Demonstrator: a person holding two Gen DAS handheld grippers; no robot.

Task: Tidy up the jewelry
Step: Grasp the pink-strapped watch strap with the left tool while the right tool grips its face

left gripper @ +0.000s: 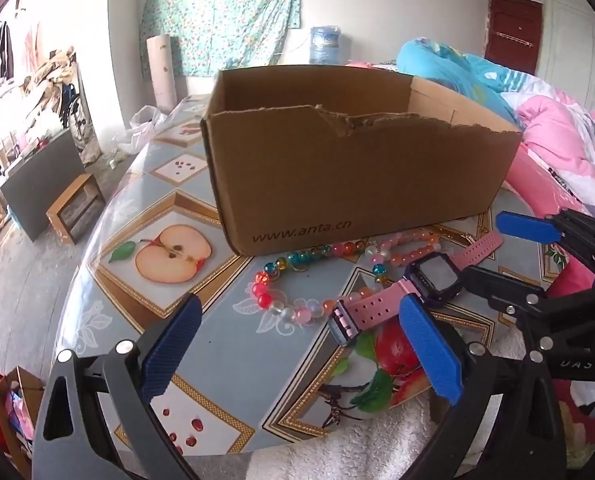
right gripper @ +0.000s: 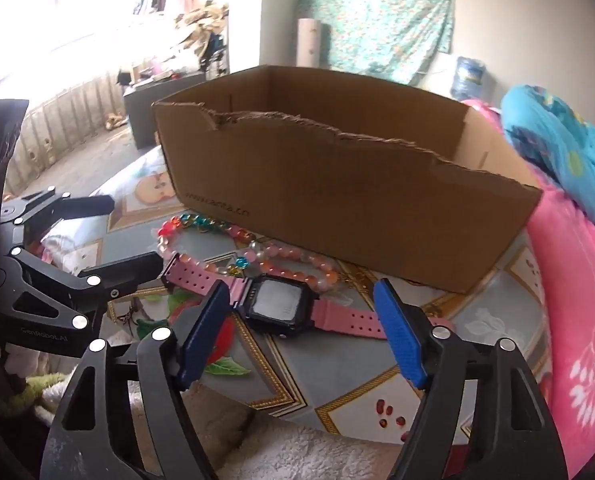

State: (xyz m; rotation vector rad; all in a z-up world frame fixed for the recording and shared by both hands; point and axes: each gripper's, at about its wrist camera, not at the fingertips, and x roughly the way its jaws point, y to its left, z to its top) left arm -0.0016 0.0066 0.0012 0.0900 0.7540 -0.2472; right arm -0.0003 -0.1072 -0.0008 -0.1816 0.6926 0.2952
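Both claws hang spread and empty, the right claw straddling the pink watch just ahead, the left claw facing the bead bracelets, likely bound for the cardboard box beyond.

Box walls hide its inside; beads partly under watch; box print too blurry to read.

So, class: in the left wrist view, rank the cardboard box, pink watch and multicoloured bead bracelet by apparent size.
1. Cardboard box, clearly largest.
2-3. Pink watch and multicoloured bead bracelet: similar spans, so unranked.
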